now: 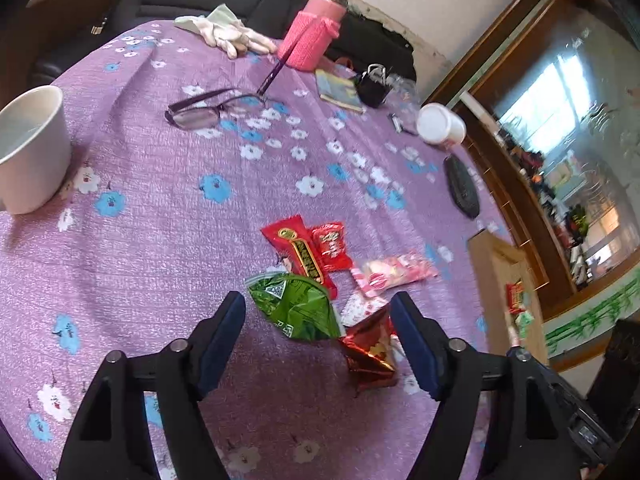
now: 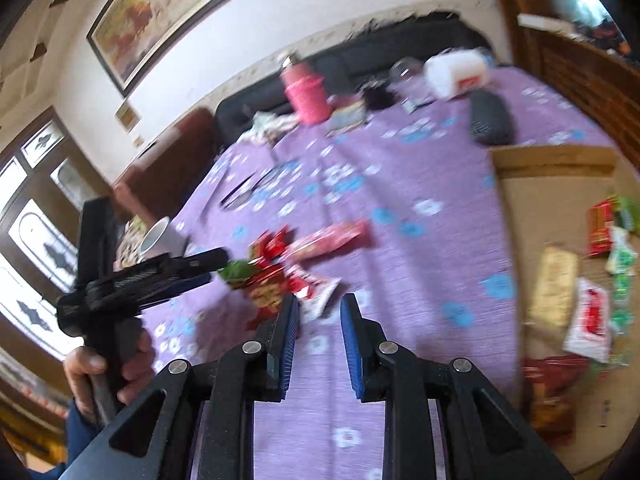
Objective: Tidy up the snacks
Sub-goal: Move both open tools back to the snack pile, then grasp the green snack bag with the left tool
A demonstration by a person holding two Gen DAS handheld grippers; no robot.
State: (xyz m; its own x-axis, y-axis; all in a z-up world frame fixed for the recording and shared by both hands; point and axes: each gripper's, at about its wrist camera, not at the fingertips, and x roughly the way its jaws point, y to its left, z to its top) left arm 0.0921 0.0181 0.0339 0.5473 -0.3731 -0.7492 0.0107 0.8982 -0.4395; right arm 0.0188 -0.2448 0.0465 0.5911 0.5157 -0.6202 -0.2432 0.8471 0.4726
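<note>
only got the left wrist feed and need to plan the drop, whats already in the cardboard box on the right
observer: The cardboard box already holds several packets, among them a white packet with red print.
operator: is the right gripper carrying anything
observer: No. The right gripper shows a narrow gap with nothing in it.
operator: where is it pointing
observer: At the near edge of the snack pile, though that view is blurred.

left tool [image 1: 318, 312], jaws wide, hovers over green snack packet [image 1: 298, 306].
</note>
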